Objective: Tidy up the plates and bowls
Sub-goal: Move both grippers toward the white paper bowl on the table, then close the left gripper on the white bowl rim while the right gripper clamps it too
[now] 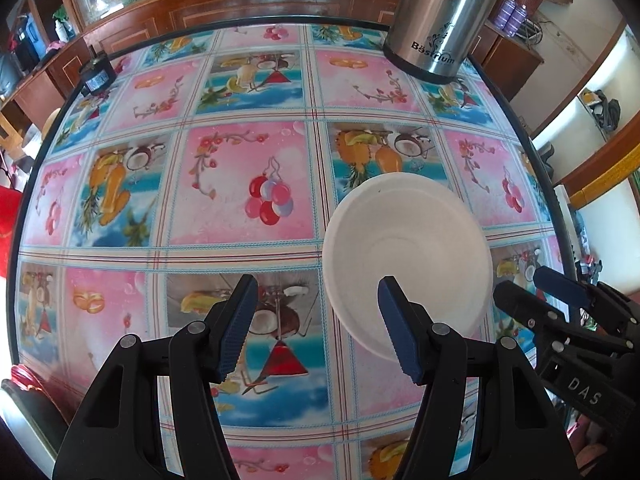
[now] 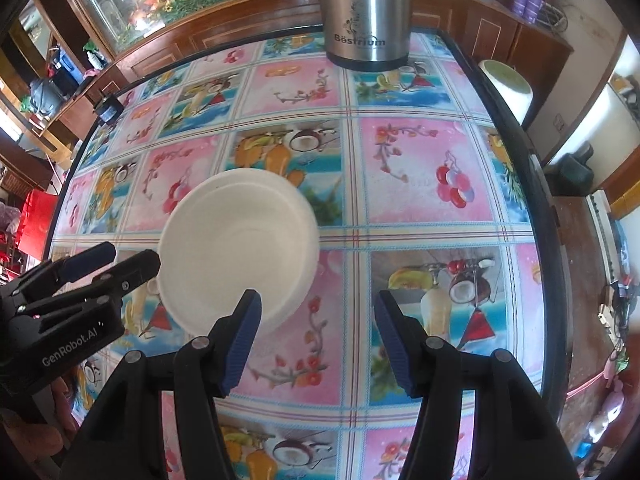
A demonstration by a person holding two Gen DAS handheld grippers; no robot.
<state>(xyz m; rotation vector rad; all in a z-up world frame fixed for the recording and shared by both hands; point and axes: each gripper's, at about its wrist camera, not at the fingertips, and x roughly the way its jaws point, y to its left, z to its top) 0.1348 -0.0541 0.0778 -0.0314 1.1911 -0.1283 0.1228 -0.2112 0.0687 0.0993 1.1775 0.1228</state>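
Note:
A white bowl point(image 1: 408, 248) sits upright on the flowered tablecloth point(image 1: 240, 184). In the right wrist view the bowl point(image 2: 236, 236) shows a second rim at its far side, as if two are nested. My left gripper point(image 1: 320, 330) hovers open over the bowl's left rim, and its right fingertip point(image 1: 394, 320) overlaps the bowl's inside in the picture. My right gripper point(image 2: 316, 336) hovers open at the bowl's other side, its left fingertip point(image 2: 246, 328) over the near rim. Each gripper shows in the other's view: the right gripper point(image 1: 560, 300) and the left gripper point(image 2: 108, 264). Neither has anything pressed between its pads.
A tall steel flask point(image 1: 436, 24) point(image 2: 368, 12) stands at the table's far edge. A small black object point(image 1: 96, 76) point(image 2: 108, 108) sits at the far left edge. A white cylinder point(image 2: 506, 84) stands just past the right edge. Wooden cabinets run behind the table.

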